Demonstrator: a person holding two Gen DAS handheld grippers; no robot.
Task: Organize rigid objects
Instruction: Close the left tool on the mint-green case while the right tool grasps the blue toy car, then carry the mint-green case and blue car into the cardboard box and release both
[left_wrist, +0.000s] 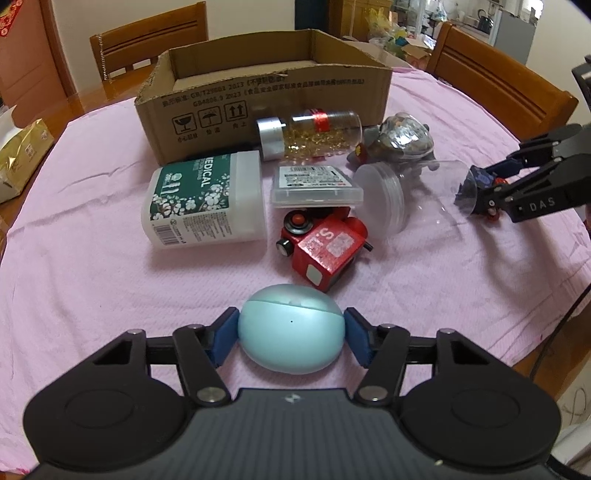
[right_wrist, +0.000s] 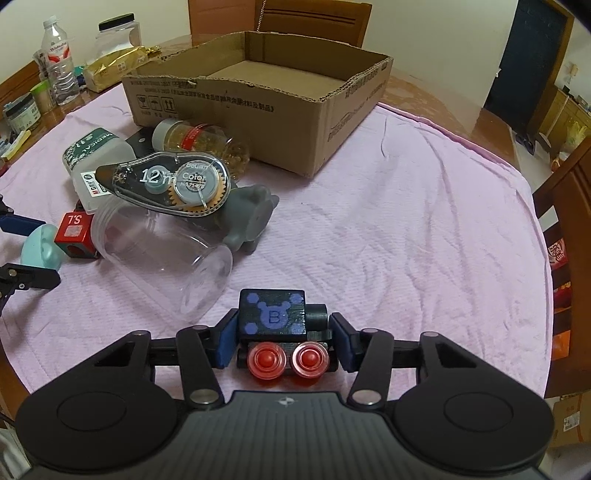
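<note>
A: While both grippers are closed on their picks, which step is judged to be in hand?

B: Grasping is judged done. A pale blue egg-shaped case (left_wrist: 291, 326) is clamped between the pads of the left gripper (left_wrist: 291, 332), low over the pink cloth (left_wrist: 92, 277). A black toy block with red wheels (right_wrist: 282, 328) is pinched by the right gripper (right_wrist: 284, 339).

A: What is called for next?

B: A lift and a carry forward to the cardboard box (left_wrist: 258, 99), which lies ahead beyond the clutter and appears empty.

A: What writing can be read?

B: "MEDICAL" is seen on the white bottle (left_wrist: 207, 199) ahead of the left gripper, "S.L" on the red toy (left_wrist: 325, 243), "12m" and "Color" on the correction tape (right_wrist: 173, 182), "B" on the held block, "DAS" on the right gripper's finger.
</note>
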